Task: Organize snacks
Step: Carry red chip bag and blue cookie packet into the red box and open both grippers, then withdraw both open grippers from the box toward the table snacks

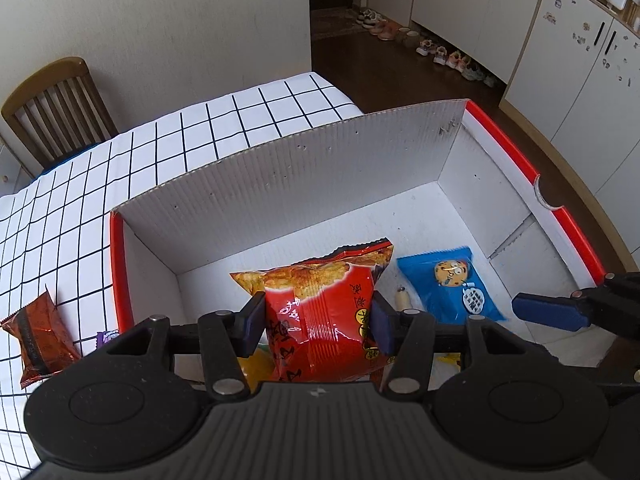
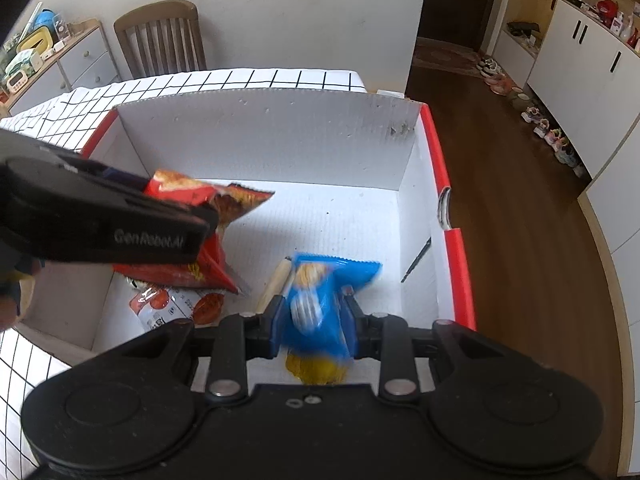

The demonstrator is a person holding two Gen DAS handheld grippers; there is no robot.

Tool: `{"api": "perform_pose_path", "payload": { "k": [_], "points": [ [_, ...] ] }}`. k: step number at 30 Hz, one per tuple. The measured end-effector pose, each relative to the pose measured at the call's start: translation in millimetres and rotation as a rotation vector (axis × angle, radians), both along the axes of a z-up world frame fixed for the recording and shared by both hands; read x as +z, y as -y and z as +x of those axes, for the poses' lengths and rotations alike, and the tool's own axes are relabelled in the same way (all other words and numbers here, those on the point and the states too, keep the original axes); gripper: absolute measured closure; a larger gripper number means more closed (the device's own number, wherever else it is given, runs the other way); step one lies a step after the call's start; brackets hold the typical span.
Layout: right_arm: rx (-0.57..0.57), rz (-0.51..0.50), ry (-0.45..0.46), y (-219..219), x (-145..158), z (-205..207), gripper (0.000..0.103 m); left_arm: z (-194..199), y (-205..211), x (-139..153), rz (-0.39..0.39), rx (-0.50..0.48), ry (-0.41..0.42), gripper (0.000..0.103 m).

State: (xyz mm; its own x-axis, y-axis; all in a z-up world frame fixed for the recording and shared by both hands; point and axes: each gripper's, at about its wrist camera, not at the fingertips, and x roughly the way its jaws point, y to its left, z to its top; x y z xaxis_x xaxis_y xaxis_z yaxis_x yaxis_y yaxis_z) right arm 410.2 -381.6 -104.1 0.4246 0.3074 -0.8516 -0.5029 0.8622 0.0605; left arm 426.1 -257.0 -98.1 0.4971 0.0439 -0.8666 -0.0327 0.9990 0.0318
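Left fingers (image 1: 318, 322) pinch upright red snack bag (image 1: 324, 312), long axis vertical.

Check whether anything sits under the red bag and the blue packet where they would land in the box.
Red bag in the left tongs: a yellow packet lies beneath it. Blue packet in the right tongs: another yellow packet lies below, a wooden stick beside it.

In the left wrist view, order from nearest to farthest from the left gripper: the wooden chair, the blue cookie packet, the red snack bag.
1. red snack bag, between the jaws.
2. blue cookie packet, to the right in the box.
3. wooden chair, far left behind the table.
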Motion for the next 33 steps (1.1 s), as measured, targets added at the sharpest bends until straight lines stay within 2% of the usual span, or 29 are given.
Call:
{"api": "perform_pose_path", "payload": {
  "k": [5,10,33],
  "points": [
    [-0.005,0.019,0.002,6.5,3.8,-2.4,0.071,-3.6,-1.5,4.3,-0.007,0.012,0.008,0.049],
    [-0.007,0.039,0.019,12.4,13.0,-6.5,0.065,-11.7,-4.0,17.8,-0.017,0.017,0.047,0.039],
    [0.033,0.123,0.153,25.3,73.3,-53.6,0.042,-88.0,-12.0,86.8,-0.007,-0.008,0.225,0.038]
  ]
}}
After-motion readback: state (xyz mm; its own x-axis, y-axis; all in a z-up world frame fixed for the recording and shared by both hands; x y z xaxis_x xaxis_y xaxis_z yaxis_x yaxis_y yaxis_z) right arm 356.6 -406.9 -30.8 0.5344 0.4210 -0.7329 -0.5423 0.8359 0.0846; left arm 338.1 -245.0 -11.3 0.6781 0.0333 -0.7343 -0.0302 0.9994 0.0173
